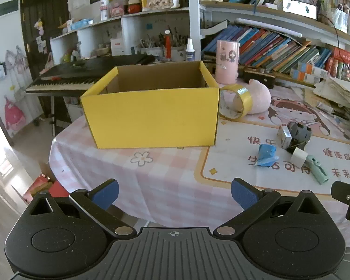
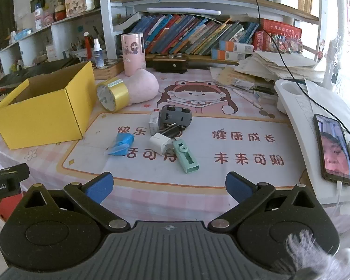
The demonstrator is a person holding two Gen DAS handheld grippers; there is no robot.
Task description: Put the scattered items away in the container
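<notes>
While both sets of jaws are being held spread wide with nothing between them, the left hand-held gripper [image 1: 174, 194] is being aimed downward at the open yellow cardboard box [image 1: 151, 114], which is standing straight ahead of it on the worktop [image 1: 165, 177] covered with a pink checked cloth. A roll of yellow adhesive tape [image 1: 236, 102] is being propped on its edge just beside the box, ahead and to the right of this hand-held gripper, against a pink plush toy [image 1: 260, 98].

The right hand-held gripper [image 2: 169, 187] is likewise being held empty and fully open, tilted down over the printed mat. The scattered items are being seen directly ahead of it, in a loose cluster: a crumpled blue plastic wrapper [image 2: 121, 145] ahead and slightly left, a white cube-shaped charger plug [image 2: 159, 143] touching a mint-green plastic correction-tape dispenser [image 2: 186, 158], and farther ahead a grey toy car lying on its roof [image 2: 176, 115] beside a small white-and-grey carton [image 2: 153, 123]. Some dark metal clips are being partly hidden between them. The box is lying far ahead-left of this hand-held gripper, well apart from the cluster. A smartphone [image 2: 333, 147] with a lit screen is lying to its right.
</notes>
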